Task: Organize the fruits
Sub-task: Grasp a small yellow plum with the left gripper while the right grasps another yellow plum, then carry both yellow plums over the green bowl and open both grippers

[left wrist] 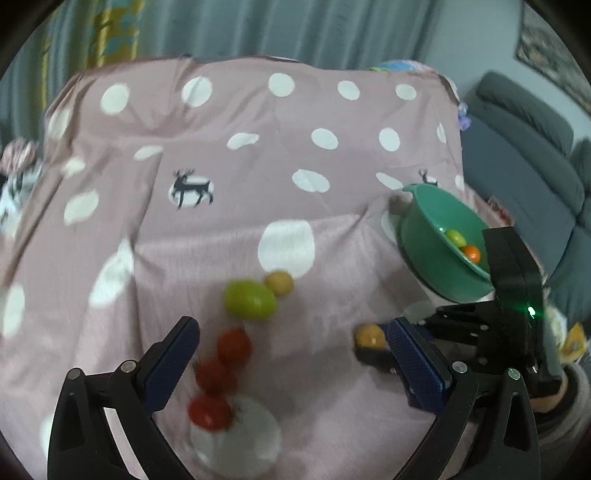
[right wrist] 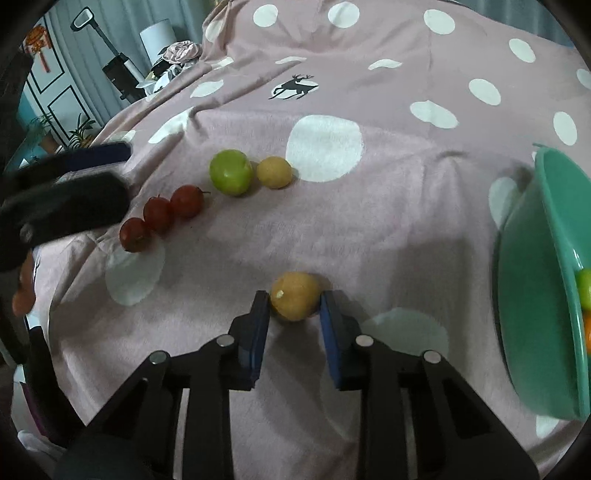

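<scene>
My right gripper [right wrist: 294, 301] is shut on a tan round fruit [right wrist: 294, 295], low over the pink dotted cloth [right wrist: 388, 229]; the fruit also shows in the left wrist view [left wrist: 369, 335]. My left gripper [left wrist: 291, 338] is open and empty, above three red fruits [left wrist: 218, 376]. In the right wrist view the three red fruits [right wrist: 160, 218] lie in a row, with a green fruit [right wrist: 231, 171] and a second tan fruit [right wrist: 274, 172] touching beyond them. A green bowl [right wrist: 535, 295] at the right holds a green and an orange fruit [left wrist: 463, 245].
A grey sofa [left wrist: 528, 147] stands beyond the cloth's right edge. Curtains [left wrist: 258, 26] hang behind. A vacuum and clutter [right wrist: 122, 70] sit off the far left. The cloth is wrinkled with folds near its middle.
</scene>
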